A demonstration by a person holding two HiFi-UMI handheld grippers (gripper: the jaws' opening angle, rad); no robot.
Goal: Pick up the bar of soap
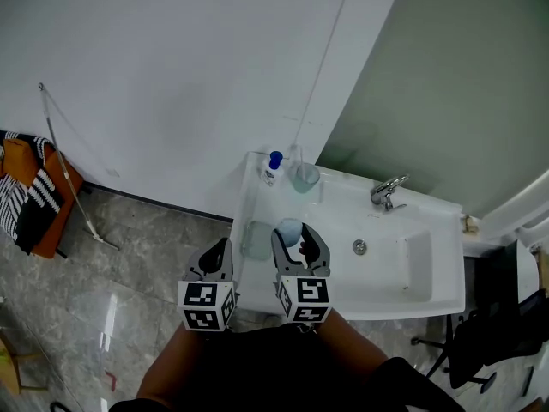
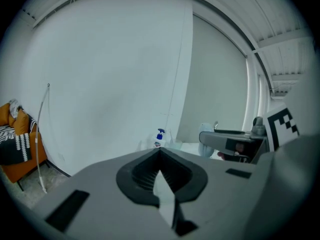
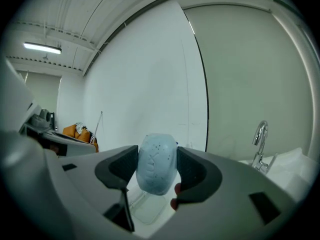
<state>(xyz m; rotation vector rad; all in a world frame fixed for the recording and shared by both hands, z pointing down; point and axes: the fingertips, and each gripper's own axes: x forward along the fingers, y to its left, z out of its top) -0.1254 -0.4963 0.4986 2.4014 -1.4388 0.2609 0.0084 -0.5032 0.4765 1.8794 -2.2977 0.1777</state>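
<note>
**Right gripper** point(image 3: 156, 170): the jaws are closed partway on the bar of soap point(image 3: 157, 163), one pad against each side. The soap is pale blue, speckled and oval. It is gripped on edge and is clear of every surface. It hangs over the left end of the white sink point(image 1: 369, 299). A clear soap dish point(image 1: 255, 239) shows beneath it in the right gripper view and just to its left in the head view.

**Left gripper** point(image 2: 160, 156): the jaws are fully together with nothing between them. It sits just left of the right gripper, beyond the sink's left edge and over the grey floor point(image 1: 129, 256).

**Sink:** at the far left corner, a pump bottle point(image 1: 272, 169) with a blue top and a clear cup point(image 1: 304, 177) stand side by side. The tap point(image 1: 388, 191) is at the far rim and the drain point(image 1: 359, 247) is in the basin.

**Surroundings:** an orange chair point(image 1: 67, 183) draped with striped cloth stands well apart to the left, against the wall.
</note>
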